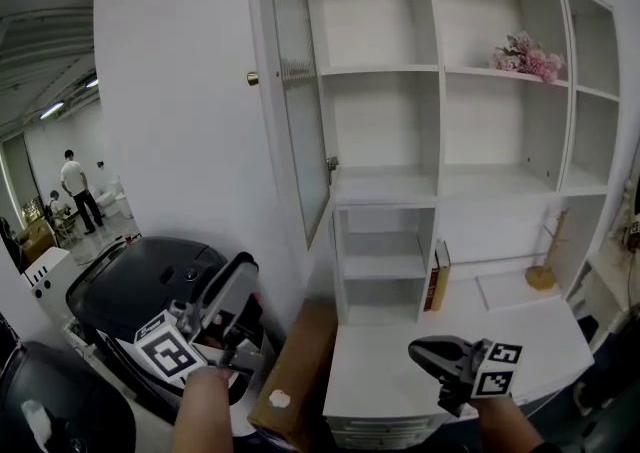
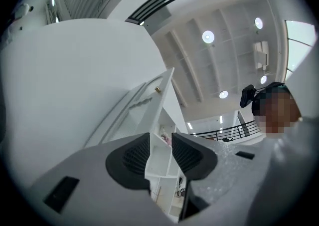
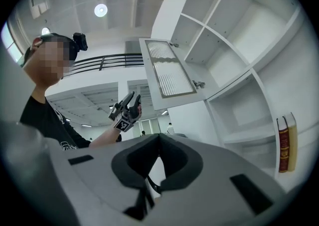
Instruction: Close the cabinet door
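Observation:
The white cabinet's glass-panelled door [image 1: 300, 91] stands open, swung out to the left of the upper shelves, with a small brass knob [image 1: 253, 78] on its outer edge. My left gripper [image 1: 238, 286] is raised below the door, well apart from it, and points up at it. Its jaws stand apart with nothing between them, and the door [image 2: 149, 105] shows far off beyond them. My right gripper [image 1: 418, 351] hovers low over the white desk top [image 1: 540, 331] with its tips together and nothing in them. In the right gripper view, the left gripper [image 3: 130, 104] shows beneath the door [image 3: 169, 73].
A black rounded chair back [image 1: 140, 286] and a brown cardboard box [image 1: 300, 371] are under the door. Two books [image 1: 437, 276] lean in the desk nook, beside a wooden stand [image 1: 545, 261]. Pink flowers [image 1: 528, 56] lie on an upper shelf. A person [image 1: 75, 186] stands far left.

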`<state>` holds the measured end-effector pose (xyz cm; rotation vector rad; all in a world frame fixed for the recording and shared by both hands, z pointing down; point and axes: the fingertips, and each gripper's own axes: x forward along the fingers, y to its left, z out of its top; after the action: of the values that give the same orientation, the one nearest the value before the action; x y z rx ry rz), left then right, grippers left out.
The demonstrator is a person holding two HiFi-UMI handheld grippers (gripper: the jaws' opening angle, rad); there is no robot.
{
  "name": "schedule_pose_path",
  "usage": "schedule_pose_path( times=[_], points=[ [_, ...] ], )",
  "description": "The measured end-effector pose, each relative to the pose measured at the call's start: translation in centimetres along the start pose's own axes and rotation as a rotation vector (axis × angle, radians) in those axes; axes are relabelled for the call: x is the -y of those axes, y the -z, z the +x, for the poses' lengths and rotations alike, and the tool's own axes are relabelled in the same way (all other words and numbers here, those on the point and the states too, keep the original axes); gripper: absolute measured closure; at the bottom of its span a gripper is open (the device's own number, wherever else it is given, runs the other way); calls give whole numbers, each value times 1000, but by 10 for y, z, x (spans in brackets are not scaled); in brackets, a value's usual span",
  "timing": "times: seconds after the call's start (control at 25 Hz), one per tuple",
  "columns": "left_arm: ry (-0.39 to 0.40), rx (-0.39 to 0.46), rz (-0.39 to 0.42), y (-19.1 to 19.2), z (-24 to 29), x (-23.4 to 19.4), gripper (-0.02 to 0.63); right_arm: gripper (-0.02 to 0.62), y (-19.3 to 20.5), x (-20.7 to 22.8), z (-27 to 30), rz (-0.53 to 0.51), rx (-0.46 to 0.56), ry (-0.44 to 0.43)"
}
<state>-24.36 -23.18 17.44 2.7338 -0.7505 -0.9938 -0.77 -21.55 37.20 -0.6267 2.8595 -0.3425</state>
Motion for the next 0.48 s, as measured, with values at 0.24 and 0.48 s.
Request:
schedule_pose_path(
  times=[0.24,0.48],
  points=[
    [125,-15,-3,-51,53,-23,465,588,-26,22,22,-46,57,53],
    [247,-3,-48,-86,91,-25,463,589,-26,35,29,-46,60,118]
  ],
)
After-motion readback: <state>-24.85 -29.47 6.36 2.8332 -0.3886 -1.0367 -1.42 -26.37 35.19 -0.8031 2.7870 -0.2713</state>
